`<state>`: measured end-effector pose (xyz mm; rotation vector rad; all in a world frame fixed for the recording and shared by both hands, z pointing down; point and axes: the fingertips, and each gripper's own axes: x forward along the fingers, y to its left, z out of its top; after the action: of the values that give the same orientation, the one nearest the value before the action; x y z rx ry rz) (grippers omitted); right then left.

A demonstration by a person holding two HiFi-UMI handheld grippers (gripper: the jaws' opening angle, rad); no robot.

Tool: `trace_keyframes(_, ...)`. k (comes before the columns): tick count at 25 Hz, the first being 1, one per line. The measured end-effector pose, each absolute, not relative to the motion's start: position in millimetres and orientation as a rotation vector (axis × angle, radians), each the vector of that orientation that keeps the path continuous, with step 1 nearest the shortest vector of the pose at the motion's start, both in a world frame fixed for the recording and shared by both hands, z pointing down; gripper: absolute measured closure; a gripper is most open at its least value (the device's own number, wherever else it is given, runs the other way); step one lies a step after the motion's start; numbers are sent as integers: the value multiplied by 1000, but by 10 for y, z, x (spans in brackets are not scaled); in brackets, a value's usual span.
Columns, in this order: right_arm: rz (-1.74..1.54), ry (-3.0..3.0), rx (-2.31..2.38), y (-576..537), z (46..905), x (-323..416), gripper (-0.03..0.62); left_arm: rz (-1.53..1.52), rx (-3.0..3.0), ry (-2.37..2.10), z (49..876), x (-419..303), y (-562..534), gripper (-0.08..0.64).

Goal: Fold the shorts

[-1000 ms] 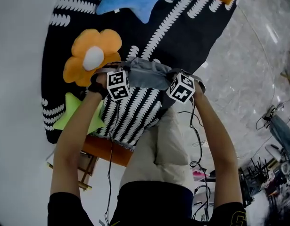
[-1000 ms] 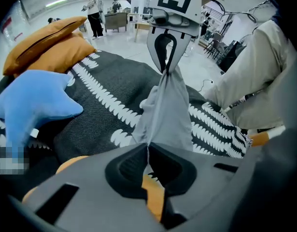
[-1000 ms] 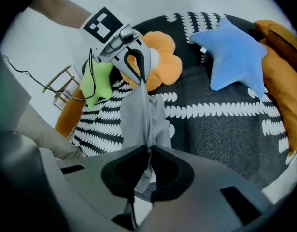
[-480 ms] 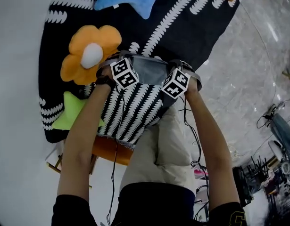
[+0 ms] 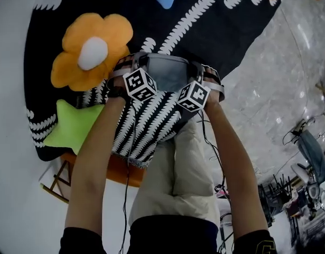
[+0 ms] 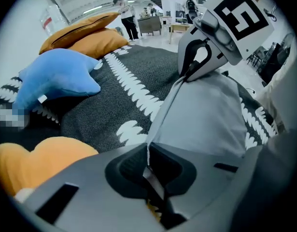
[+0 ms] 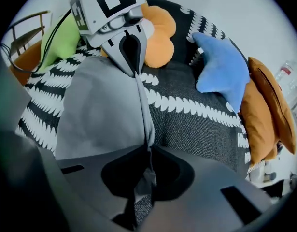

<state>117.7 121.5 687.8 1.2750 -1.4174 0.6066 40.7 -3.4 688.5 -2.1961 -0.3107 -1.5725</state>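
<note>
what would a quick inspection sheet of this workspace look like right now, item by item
surface: black cloth with white leaf print, spread wide.
job's things: grey shorts, one edge stretched between the two grippers, over the cloth.
clutter: orange flower cushion, green star cushion, blue star cushion, two orange cushions, all on the cloth.
grippers: left gripper shut on the shorts' edge; right gripper shut on the same edge.
cables: thin black cable hanging below the left arm.
surroundings: pale glossy floor; wooden frame by the cloth's edge; people and desks far off.
</note>
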Motion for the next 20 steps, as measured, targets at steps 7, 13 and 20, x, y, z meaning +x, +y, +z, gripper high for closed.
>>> trace_keyframes(7,619,-1364,1606,1211,6357,1488,367,-1555,-2518,-69,6409,439,-323,350)
trace_keyframes(13,801,-1289,1958,1496,6045,1316,506,-1422,-2746,137,6108,350,-21,482)
trace_keyframes(20,1090,-1194,1902,1948,6688,1113,575,-1557,-2616,177,6678,-176,84,469)
